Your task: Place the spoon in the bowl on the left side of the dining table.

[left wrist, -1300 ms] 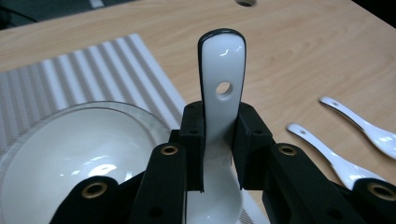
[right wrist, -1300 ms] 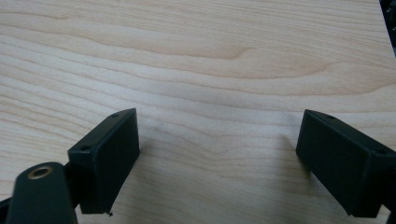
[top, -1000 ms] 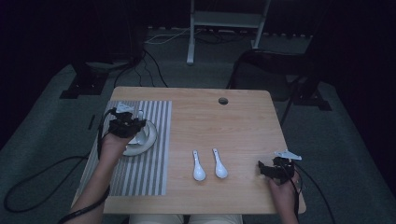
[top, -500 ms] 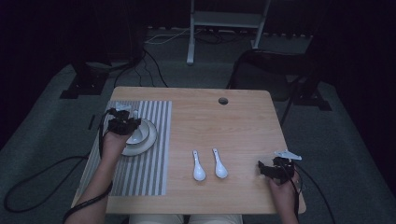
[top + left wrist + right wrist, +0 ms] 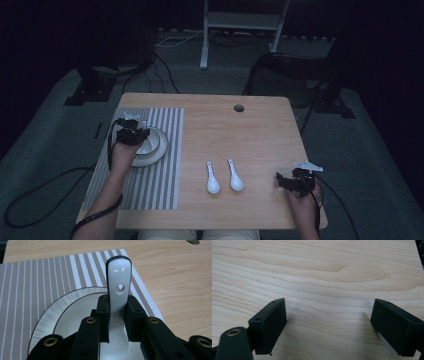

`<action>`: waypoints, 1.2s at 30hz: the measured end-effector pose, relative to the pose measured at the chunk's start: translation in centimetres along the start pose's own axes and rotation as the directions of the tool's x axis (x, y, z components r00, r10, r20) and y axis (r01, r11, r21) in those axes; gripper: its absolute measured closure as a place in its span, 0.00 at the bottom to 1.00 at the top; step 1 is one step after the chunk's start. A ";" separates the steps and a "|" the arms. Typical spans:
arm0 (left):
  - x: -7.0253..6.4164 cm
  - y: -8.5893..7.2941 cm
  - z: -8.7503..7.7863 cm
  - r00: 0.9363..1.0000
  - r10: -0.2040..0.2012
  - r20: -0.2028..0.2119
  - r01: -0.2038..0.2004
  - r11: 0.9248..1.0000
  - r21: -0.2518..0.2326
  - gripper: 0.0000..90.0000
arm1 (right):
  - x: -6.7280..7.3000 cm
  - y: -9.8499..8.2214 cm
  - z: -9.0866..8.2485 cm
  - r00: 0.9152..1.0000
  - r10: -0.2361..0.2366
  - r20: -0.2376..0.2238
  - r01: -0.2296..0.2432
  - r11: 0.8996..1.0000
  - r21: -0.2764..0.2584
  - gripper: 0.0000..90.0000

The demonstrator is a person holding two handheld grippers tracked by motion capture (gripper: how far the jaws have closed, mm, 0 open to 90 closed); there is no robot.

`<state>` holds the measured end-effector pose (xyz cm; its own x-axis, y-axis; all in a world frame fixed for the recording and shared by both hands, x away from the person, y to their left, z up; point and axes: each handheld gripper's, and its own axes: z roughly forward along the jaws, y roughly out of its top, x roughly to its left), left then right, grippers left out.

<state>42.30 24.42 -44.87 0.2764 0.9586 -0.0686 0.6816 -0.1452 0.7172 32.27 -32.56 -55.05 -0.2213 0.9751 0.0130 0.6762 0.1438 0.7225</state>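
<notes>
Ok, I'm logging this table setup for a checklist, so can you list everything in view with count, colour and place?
table: 1, light wood, centre of the high view
placemat: 1, grey and white stripes, left part of the table
plate: 1, white with a ribbed rim, on the placemat
held spoon: 1, white ceramic, handle up between the left jaws, over the plate
loose spoons: 2, white, side by side on bare wood near the front edge
table hole: 1, dark, near the far edge
frame: 1, pale, on the floor beyond the table
left gripper: 1, black, shut on the spoon
right gripper: 1, black, jaws apart over bare wood at the front right
</notes>
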 end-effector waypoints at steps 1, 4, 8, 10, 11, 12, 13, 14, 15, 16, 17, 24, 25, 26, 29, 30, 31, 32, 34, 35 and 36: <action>0.0 0.0 0.0 1.000 0.000 0.000 0.000 1.000 0.000 0.84 | 0.0 0.0 0.0 1.000 0.000 0.000 0.000 1.000 0.000 0.14; 0.1 -0.1 0.8 1.000 -0.008 -0.001 0.008 1.000 0.005 0.84 | 0.0 0.0 0.0 1.000 0.000 0.000 0.000 1.000 0.000 0.14; 0.1 -0.1 1.0 1.000 -0.009 -0.003 0.009 1.000 0.001 0.84 | 0.0 0.0 0.0 1.000 0.000 0.000 0.000 1.000 0.000 0.14; 0.1 0.1 1.5 1.000 -0.009 -0.010 0.009 1.000 0.009 0.84 | 0.0 0.0 0.0 1.000 0.000 0.000 0.000 1.000 0.000 0.14; 0.1 0.1 1.6 1.000 -0.006 -0.009 0.006 1.000 0.011 0.84 | 0.0 0.0 0.0 1.000 0.000 0.000 0.000 1.000 0.000 0.14; 0.1 0.2 1.8 1.000 -0.005 -0.008 0.005 1.000 0.011 0.84 | 0.0 0.0 0.0 1.000 0.000 0.000 0.000 1.000 0.000 0.14; 0.2 0.2 1.9 1.000 -0.006 -0.006 0.006 1.000 0.012 0.84 | 0.0 0.0 0.0 1.000 0.000 0.000 0.000 1.000 0.000 0.14; 0.2 0.2 2.0 1.000 -0.007 -0.008 0.007 1.000 0.015 0.84 | 0.0 0.0 0.0 1.000 0.000 0.000 0.000 1.000 0.000 0.14; 0.3 0.2 2.2 1.000 -0.009 -0.009 0.010 1.000 0.019 0.84 | 0.0 0.0 0.0 1.000 0.000 0.000 0.000 1.000 0.000 0.14; 0.4 0.3 2.3 1.000 -0.011 -0.008 0.011 1.000 0.020 0.84 | 0.0 0.0 0.0 1.000 0.000 0.000 0.000 1.000 0.000 0.14; 0.4 0.3 2.5 1.000 -0.013 -0.005 0.013 1.000 0.022 0.84 | 0.0 0.0 0.0 1.000 0.000 0.000 0.000 1.000 0.000 0.14; 0.4 0.2 3.3 0.999 -0.032 0.002 0.032 0.999 0.033 0.84 | 0.0 0.0 0.0 1.000 0.000 0.000 0.000 1.000 0.000 0.14; 0.5 0.2 3.4 0.999 -0.034 0.003 0.034 0.999 0.040 0.83 | 0.0 0.0 0.0 1.000 0.000 0.000 0.000 1.000 0.000 0.14; 0.5 0.1 3.5 1.000 -0.030 0.004 0.029 0.999 0.041 0.83 | 0.0 0.0 0.0 1.000 0.000 0.000 0.000 1.000 0.000 0.14; 0.6 0.1 3.4 0.999 -0.038 0.009 0.037 0.999 0.038 0.83 | 0.0 0.0 0.0 1.000 0.000 0.000 0.000 1.000 0.000 0.14; 0.6 0.1 3.4 0.999 -0.038 0.009 0.037 0.999 0.038 0.83 | 0.0 0.0 0.0 1.000 0.000 0.000 0.000 1.000 0.000 0.14; 0.6 0.0 3.4 0.999 -0.036 0.009 0.036 0.999 0.037 0.83 | 0.0 0.0 0.0 1.000 0.000 0.000 0.000 1.000 0.000 0.14; 0.6 0.0 3.4 0.999 -0.036 0.009 0.036 0.999 0.037 0.83 | 0.0 0.0 0.0 1.000 0.000 0.000 0.000 1.000 0.000 0.14; 0.4 -0.2 3.1 1.000 -0.029 0.009 0.028 0.999 0.038 0.83 | 0.0 0.0 0.0 1.000 0.000 0.000 0.000 1.000 0.000 0.14; 0.3 -0.3 3.2 1.000 -0.021 0.007 0.021 0.999 0.044 0.82 | 0.0 0.0 0.0 1.000 0.000 0.000 0.000 1.000 0.000 0.14; 0.3 -0.3 3.3 1.000 -0.011 0.000 0.011 0.999 0.049 0.82 | 0.0 0.0 0.0 1.000 0.000 0.000 0.000 1.000 0.000 0.14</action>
<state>44.38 23.95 -47.41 0.2690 0.9601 -0.0762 0.7167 -0.1467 0.6818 32.27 -32.56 -55.05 -0.2212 0.9751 0.0134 0.6765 0.1435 0.7224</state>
